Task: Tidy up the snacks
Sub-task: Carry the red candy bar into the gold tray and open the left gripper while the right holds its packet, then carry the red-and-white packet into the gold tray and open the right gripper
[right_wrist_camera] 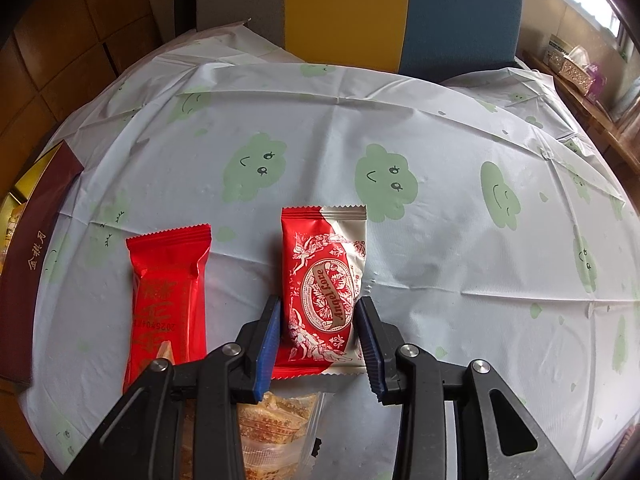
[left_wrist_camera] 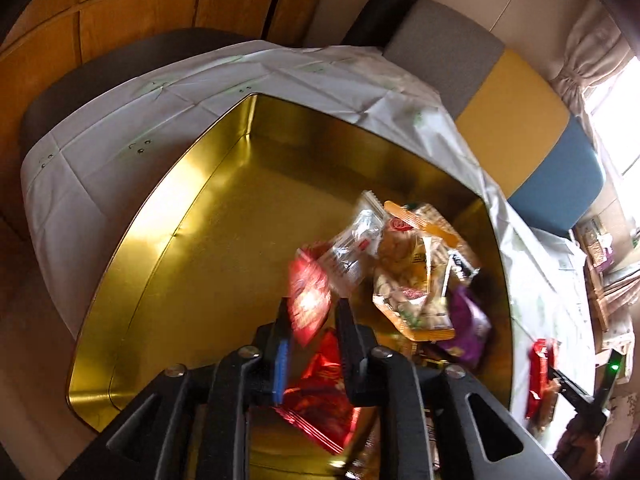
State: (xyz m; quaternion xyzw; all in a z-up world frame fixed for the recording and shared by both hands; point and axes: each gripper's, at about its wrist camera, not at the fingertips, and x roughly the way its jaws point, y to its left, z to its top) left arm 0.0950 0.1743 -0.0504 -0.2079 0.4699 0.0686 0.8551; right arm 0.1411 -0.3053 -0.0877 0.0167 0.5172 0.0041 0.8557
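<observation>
In the left wrist view my left gripper [left_wrist_camera: 310,312] is over the gold tin [left_wrist_camera: 168,216], and a blurred red snack packet [left_wrist_camera: 308,300] sits between its fingers; whether they still hold it I cannot tell. Several packets lie in the tin: a clear one [left_wrist_camera: 356,248], a peanut bag [left_wrist_camera: 416,276], a purple one [left_wrist_camera: 468,320], another red one [left_wrist_camera: 320,396]. In the right wrist view my right gripper [right_wrist_camera: 318,322] is open, its fingers on either side of the red-and-white Angel Love packet [right_wrist_camera: 322,288] lying on the tablecloth. A plain red packet [right_wrist_camera: 168,296] lies to its left.
A clear bag of golden crackers [right_wrist_camera: 272,428] lies under the right gripper. The tin's dark red lid [right_wrist_camera: 28,260] lies at the left edge of the cloud-print tablecloth [right_wrist_camera: 440,240]. Yellow and blue chairs [right_wrist_camera: 400,12] stand behind the table. A red packet [left_wrist_camera: 538,376] lies right of the tin.
</observation>
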